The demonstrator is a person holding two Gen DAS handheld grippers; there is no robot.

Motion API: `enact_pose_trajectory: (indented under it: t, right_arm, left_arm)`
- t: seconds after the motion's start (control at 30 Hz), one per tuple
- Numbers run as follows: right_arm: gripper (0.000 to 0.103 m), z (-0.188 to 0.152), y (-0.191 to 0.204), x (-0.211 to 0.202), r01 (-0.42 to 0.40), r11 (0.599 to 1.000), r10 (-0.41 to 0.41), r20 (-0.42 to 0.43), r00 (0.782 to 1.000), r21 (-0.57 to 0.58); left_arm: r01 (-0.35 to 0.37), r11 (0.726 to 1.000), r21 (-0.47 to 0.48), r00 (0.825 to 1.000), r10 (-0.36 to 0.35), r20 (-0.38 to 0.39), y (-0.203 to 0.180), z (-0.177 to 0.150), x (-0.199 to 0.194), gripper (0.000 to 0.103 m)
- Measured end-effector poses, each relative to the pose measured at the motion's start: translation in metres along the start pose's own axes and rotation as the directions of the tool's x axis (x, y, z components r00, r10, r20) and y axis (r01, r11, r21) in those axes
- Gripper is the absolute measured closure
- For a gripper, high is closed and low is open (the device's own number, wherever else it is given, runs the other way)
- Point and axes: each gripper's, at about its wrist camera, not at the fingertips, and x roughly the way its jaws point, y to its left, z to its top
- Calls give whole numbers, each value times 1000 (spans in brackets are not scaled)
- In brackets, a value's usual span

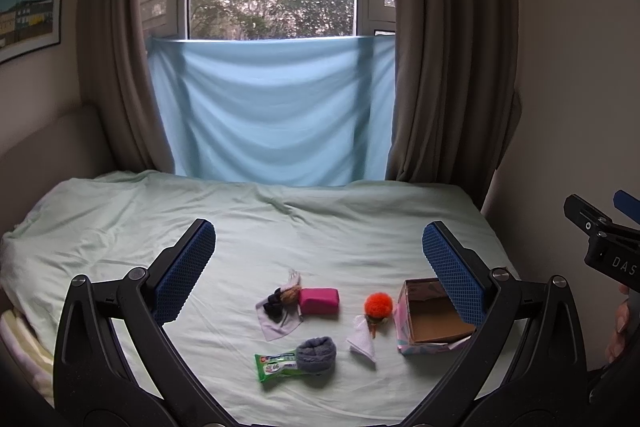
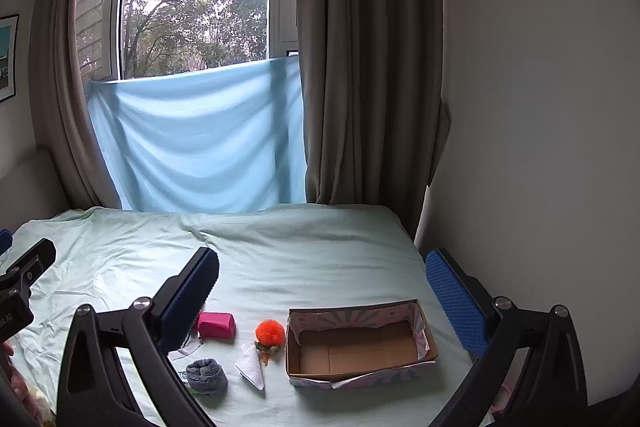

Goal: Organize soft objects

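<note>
we hold the left gripper above the bed, its blue-padded fingers spread wide apart with nothing between them, and the right gripper is likewise released, its jaws splayed and gripping nothing. in the left wrist view the soft things lie in the lower middle of the frame on the pale green sheet: a pink pouch sits just beside a small heap of dark and brown bits on a pale cloth, which we cannot make out clearly. below them a grey rolled sock rests against a green packet, touching it. to the right an orange pompom lies above a white folded cloth, with a small toy-like piece between them too small to tell. the open cardboard box stands at the lower right of that frame, partly behind our right-hand finger pad, and its inside shows bare cardboard. in the right wrist view the box sits lower centre, the pompom just left of it but apart, the white cloth below, the sock further left and the pouch beside our left finger. a blue cloth hangs under the window at the frame's centre, between brown curtains.
</note>
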Motion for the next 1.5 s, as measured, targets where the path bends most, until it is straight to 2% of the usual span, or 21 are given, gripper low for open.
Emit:
enact_pose_trajectory:
  t: [1.3, 1.5]
  right_arm:
    - [0, -6, 5, 1, -22, 1000, 22, 5, 1000, -12]
    - [0, -3, 6, 2, -56, 998, 56, -8, 998, -19]
  left_arm:
    - [-25, 999, -31, 1000, 26, 12, 2, -5, -10, 0]
    - [-62, 997, -43, 998, 62, -12, 5, -3, -12, 0]
